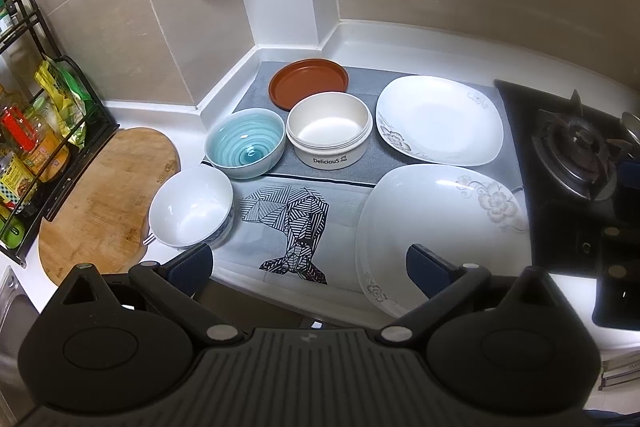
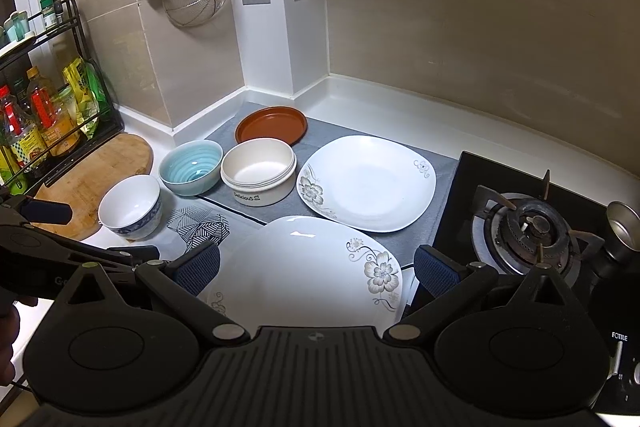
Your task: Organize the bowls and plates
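White floral plate [image 2: 304,267] lies between the spread right hand-held gripper's [image 2: 316,269] fingers.

Left gripper [image 1: 308,265]: jaws spread wide, nothing between the blue-padded fingers [image 1: 191,263], aimed forward and downward.
Right gripper [image 2: 316,273]: jaws spread wide, holding nothing, tilted downward.
Relative position: left gripper [image 2: 46,213] sits just left of the right one, its fingers apart.

Black grippers, blue ribbed fingers [image 1: 192,263], silver pivots
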Tool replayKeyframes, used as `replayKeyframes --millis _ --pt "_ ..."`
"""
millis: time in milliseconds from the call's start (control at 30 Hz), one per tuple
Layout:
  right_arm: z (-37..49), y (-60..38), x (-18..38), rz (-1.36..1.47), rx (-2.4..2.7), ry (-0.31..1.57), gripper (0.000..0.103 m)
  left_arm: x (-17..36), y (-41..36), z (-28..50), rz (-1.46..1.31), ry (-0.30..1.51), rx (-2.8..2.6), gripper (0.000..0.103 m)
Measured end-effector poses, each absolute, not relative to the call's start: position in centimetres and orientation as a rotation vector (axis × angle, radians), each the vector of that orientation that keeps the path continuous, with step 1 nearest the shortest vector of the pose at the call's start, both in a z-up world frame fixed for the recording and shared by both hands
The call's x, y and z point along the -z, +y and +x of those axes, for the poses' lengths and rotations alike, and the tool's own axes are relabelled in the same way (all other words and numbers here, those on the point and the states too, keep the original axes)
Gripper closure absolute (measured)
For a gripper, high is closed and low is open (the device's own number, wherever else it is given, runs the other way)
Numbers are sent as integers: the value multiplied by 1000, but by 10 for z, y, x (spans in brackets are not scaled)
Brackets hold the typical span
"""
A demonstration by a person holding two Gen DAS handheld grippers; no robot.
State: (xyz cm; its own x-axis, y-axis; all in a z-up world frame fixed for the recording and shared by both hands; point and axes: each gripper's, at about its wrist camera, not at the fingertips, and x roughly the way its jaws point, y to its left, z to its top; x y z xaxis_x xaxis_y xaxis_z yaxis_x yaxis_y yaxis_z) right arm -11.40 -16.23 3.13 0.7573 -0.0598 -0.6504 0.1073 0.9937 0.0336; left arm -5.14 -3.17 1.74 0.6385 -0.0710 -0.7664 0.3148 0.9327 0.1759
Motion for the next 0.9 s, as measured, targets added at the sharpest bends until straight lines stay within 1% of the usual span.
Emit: replayKeyframes --millis 500,900 --pt "-110 -164 -30 72 93 707 0 -16 -31 -51 309 856 223 0" --pt "-102 -163 -26 82 110 719 0 -11 -27 -36 314 874 239 0"
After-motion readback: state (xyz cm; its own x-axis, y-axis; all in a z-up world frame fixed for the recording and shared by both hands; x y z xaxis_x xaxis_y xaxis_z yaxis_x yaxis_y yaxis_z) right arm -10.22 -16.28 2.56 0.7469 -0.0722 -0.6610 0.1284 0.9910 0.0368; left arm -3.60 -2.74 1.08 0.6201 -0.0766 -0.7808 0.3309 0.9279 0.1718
